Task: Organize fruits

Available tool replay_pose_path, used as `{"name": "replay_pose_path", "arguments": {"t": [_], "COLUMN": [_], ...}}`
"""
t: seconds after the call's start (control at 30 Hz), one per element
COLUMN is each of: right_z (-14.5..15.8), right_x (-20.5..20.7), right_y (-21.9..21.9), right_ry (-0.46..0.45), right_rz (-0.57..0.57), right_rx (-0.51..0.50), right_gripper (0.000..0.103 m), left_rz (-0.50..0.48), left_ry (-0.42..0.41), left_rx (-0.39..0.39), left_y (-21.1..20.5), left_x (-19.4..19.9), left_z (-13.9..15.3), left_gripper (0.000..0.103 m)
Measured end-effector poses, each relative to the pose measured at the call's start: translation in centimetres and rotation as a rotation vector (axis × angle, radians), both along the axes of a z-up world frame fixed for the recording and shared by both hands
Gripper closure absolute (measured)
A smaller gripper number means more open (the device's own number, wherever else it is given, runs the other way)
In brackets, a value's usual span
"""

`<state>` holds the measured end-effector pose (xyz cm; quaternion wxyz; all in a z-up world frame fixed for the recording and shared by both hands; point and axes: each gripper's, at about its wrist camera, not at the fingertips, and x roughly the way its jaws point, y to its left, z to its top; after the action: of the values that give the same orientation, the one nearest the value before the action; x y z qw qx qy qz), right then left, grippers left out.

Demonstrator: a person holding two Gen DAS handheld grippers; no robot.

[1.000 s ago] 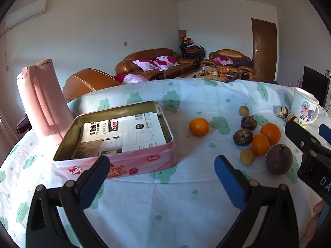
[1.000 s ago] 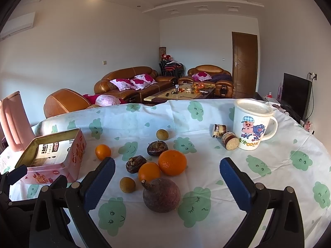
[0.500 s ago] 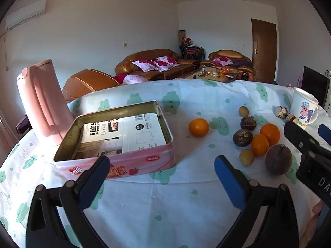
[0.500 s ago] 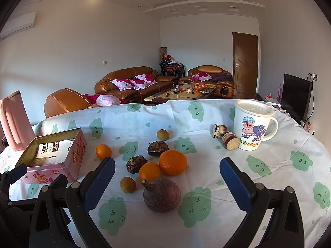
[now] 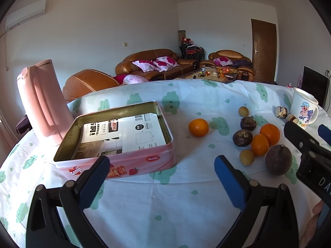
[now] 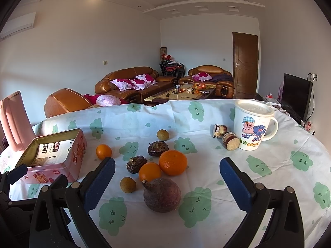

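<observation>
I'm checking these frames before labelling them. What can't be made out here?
- Mug contents: its lid covers them, right wrist view.
- Pink tin floor: printed paper covers it, both views.
- Right gripper: cut off by the frame edge, left wrist view.
- Coffee table items: too small.

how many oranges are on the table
3. One orange sits alone near the pink tin. Two more, a larger orange and a smaller one, sit together behind the dark purple fruit. None looks hidden.

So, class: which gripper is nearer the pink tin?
Left. The left gripper hovers just before the pink tin; the right gripper faces the fruit, tin off to its left.
</observation>
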<state>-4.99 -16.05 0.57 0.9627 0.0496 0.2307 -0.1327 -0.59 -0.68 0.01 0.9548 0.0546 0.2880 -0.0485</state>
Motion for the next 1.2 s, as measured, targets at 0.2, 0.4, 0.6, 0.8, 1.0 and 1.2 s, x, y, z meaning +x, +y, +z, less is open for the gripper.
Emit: {"name": "replay_pose_path", "arguments": {"t": [0.2,0.4,0.6,0.8,1.0,1.2], "right_z": [0.0,0.5,0.1,-1.4,-2.8,-5.1], "right_x": [0.0,-0.2,-0.7,-0.6,2.6,4.9], "right_y": [0.0,-0.9,-3.5,-5.1,-3.2,-2.2], "right_ry": [-0.003,-0.013,0.05,0.166,0.278,0.374], "right_rz": [-0.002,-0.013,0.013,0.102,0.228,0.236], "right_rx": [-0.003,0.0,0.007,0.039,0.071,0.051], "right_gripper": [0.001,0.001,0.001,0.002,0.019,0.024], "left_rz": [0.0,0.0,-0.009,-0.048,-0.081,-0.17], "left_ry": [0.0,0.002,0.012,0.021,0.05,0.0], "left_rx": [0.0,-0.003,-0.011,-0.022,0.004,0.09], "left_y": [0.0,0.0,-0.3,-0.6,-1.1,-3.1], "left_x": [0.0,0.0,-0.1,-0.1,-0.1,-1.0], "left_z": [0.0,0.0,0.2,0.0,-0.4,0.0], "left_gripper": [0.001,0.001,0.001,0.001,0.001,0.001]}}
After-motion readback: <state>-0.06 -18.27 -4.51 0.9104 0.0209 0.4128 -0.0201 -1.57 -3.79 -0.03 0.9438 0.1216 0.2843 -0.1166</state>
